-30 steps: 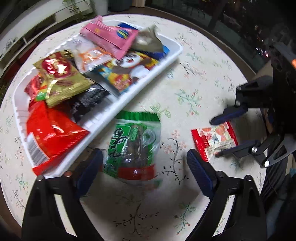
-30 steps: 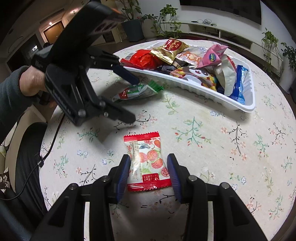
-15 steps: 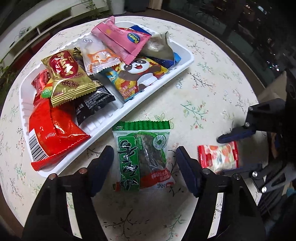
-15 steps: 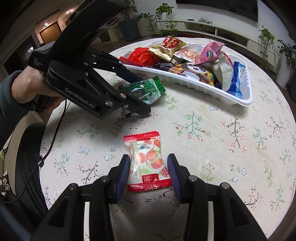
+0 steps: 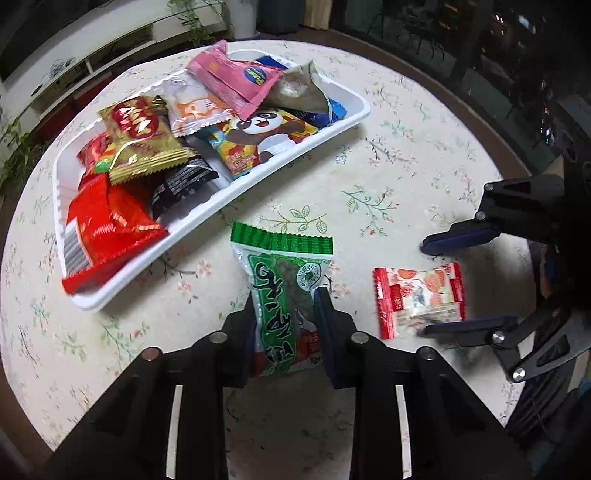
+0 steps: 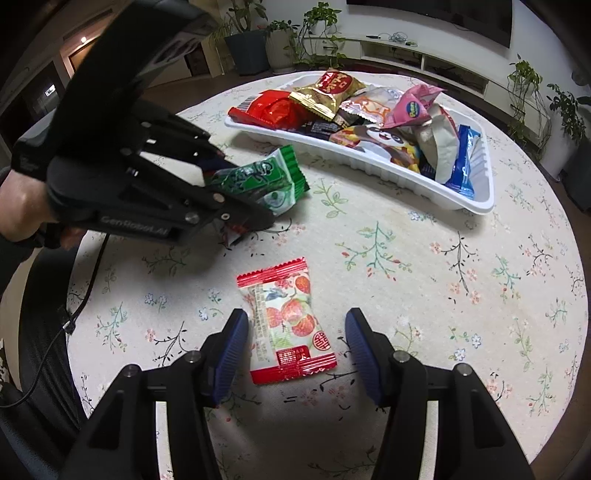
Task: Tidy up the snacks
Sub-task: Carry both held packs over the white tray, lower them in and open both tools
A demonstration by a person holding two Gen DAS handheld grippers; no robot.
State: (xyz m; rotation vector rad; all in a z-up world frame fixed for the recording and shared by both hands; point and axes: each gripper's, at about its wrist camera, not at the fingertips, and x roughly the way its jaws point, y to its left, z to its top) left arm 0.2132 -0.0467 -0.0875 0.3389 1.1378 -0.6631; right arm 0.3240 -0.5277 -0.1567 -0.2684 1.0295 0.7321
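My left gripper (image 5: 286, 306) is shut on the green snack packet (image 5: 282, 280), its blue pads pinching the packet's near half; the packet's far end rests near the table. It also shows in the right wrist view (image 6: 264, 181), held by the left gripper (image 6: 240, 195). My right gripper (image 6: 293, 332) is open, its pads on either side of a red-and-white fruit snack packet (image 6: 290, 319) lying flat on the table, not touching it. That packet (image 5: 419, 299) and the right gripper (image 5: 424, 288) show at the right of the left wrist view.
A white tray (image 5: 295, 147) holds several snack packets at the back of the round floral table (image 5: 406, 155); it also shows in the right wrist view (image 6: 476, 199). Shelves and potted plants (image 6: 317, 33) stand beyond the table.
My left gripper moved forward and closed on the green packet, which was lying free between open jaws. My right gripper opened wider around the red-and-white packet.
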